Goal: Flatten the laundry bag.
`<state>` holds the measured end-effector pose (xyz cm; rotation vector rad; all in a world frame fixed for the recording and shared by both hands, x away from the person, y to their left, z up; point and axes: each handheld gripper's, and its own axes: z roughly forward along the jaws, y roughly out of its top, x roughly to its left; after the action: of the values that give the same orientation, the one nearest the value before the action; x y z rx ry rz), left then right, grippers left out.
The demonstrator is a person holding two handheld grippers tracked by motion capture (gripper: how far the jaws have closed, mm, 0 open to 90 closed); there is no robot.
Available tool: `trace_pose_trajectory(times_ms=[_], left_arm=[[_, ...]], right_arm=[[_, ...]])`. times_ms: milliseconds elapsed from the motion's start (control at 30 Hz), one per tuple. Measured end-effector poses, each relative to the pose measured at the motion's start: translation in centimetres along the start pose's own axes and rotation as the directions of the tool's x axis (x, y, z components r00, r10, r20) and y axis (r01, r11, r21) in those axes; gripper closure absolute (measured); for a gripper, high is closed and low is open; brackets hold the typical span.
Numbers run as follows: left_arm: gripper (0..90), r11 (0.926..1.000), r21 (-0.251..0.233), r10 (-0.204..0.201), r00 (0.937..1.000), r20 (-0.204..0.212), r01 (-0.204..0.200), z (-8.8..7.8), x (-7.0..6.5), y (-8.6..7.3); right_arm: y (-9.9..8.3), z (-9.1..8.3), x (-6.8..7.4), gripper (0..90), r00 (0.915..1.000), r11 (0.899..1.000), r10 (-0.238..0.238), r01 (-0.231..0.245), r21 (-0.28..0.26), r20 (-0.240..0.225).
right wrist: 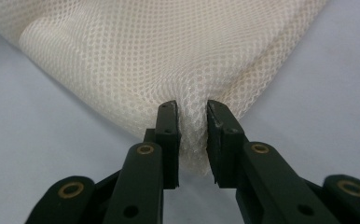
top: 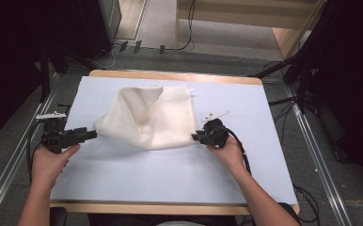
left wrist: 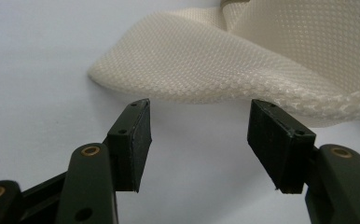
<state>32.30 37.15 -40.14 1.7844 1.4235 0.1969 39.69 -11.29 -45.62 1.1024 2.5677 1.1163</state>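
On the pale worktop (top: 123,174), a mesh cloth (top: 156,117) corner is pinched by the right hand-held gripper (right wrist: 192,135); the left hand-held gripper (left wrist: 199,135) is held open, empty.

The mesh cloth (right wrist: 169,56) is cut off by the top edge of the right gripper view, and its gathered corner is partly hidden between the right tool (right wrist: 192,140) pads.

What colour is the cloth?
Cream-white mesh cloth with tiny holes; the right gripper view shows it best.
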Motion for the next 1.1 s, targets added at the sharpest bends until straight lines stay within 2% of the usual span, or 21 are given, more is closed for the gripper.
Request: trace_pose_trajectory(times_ms=[33, 100, 133, 167, 200, 233, 333, 433, 500, 533, 700, 800, 867, 933, 1033, 1100], left_arm=[[40.5, 1.0000, -0.002, -0.001, 1.0000, 0.001, 0.001, 0.0, 0.0, 0.0], [40.6, 1.0000, -0.003, 0.000, 1.0000, 0.003, 0.000, -0.1, -0.1, 0.0], [40.6, 1.0000, -0.002, 0.001, 1.0000, 0.002, -0.001, -0.1, -0.1, 0.0], [40.6, 1.0000, -0.001, 0.002, 1.0000, 0.002, -0.002, 0.0, -0.1, 0.0], [40.6, 1.0000, 0.000, 0.002, 1.0000, 0.002, -0.002, 0.0, -0.1, 0.0], [40.6, 1.0000, 0.002, 0.003, 1.0000, 0.003, -0.003, 0.0, -0.1, 0.0], [40.8, 1.0000, 0.006, 0.004, 1.0000, 0.001, -0.004, 0.0, 0.0, 0.0], [40.8, 1.0000, 0.006, 0.007, 1.0000, 0.000, -0.007, 0.1, 0.0, 0.0], [40.7, 0.9999, 0.013, 0.009, 1.0000, 0.000, -0.009, 0.3, -0.1, 0.0], [40.7, 0.9998, 0.019, 0.012, 0.9999, -0.003, -0.012, 0.4, -0.1, 0.0], [40.5, 0.9996, 0.025, 0.014, 0.9998, -0.013, -0.014, 1.0, 0.1, 0.0], [40.2, 0.9997, 0.023, 0.004, 0.9995, -0.031, -0.003, 1.4, 0.7, 0.0], [40.0, 0.9997, 0.023, -0.008, 0.9988, -0.048, 0.009, 1.8, 1.2, 0.1], [39.9, 0.9991, 0.032, -0.024, 0.9978, -0.062, 0.026, 2.5, 2.0, 0.3], [40.0, 0.9983, 0.042, -0.038, 0.9974, -0.061, 0.041, 3.1, 2.3, 0.5], [40.1, 0.9975, 0.063, -0.028, 0.9973, -0.068, 0.032, 3.8, 2.2, 0.8]], right_arm=[[0.1, -0.3, -0.8, 78.3, 0.9996, 1.000, 0.027, -0.027, 0.001, 0.006], [0.1, -0.4, -1.1, 78.3, 0.9995, 1.000, 0.030, -0.030, 0.000, 0.009], [0.2, -0.6, -2.2, 79.2, 0.9981, 0.998, 0.060, -0.060, -0.010, 0.015], [0.2, -0.7, -2.5, 79.5, 0.9974, 0.998, 0.070, -0.070, -0.011, 0.015], [0.2, -0.7, -2.5, 79.5, 0.9974, 0.998, 0.070, -0.070, -0.011, 0.015], [0.2, -0.7, -3.2, 80.2, 0.9966, 0.997, 0.080, -0.079, -0.019, 0.020], [0.3, -0.7, -3.9, 80.5, 0.9953, 0.995, 0.094, -0.093, -0.023, 0.023], [0.6, -0.8, -4.9, 80.5, 0.9934, 0.995, 0.102, -0.101, -0.026, 0.052], [0.8, -0.7, -5.7, 80.5, 0.9938, 0.995, 0.093, -0.092, -0.034, 0.060], [0.9, -0.5, -6.4, 80.5, 0.9926, 0.994, 0.104, -0.101, -0.046, 0.063], [1.0, 0.0, -7.4, 80.2, 0.9901, 0.992, 0.127, -0.125, -0.030, 0.060], [1.1, -0.1, -7.3, 77.8, 0.9900, 0.991, 0.128, -0.126, -0.034, 0.059], [1.1, -0.5, -7.2, 72.3, 0.9891, 0.990, 0.134, -0.131, -0.041, 0.062], [1.1, -1.2, -7.2, 65.1, 0.9857, 0.986, 0.160, -0.157, -0.060, 0.053], [0.9, -2.2, -7.1, 61.3, 0.9852, 0.985, 0.161, -0.157, -0.069, 0.058], [0.8, -2.4, -7.0, 60.3, 0.9849, 0.985, 0.161, -0.157, -0.076, 0.062]])
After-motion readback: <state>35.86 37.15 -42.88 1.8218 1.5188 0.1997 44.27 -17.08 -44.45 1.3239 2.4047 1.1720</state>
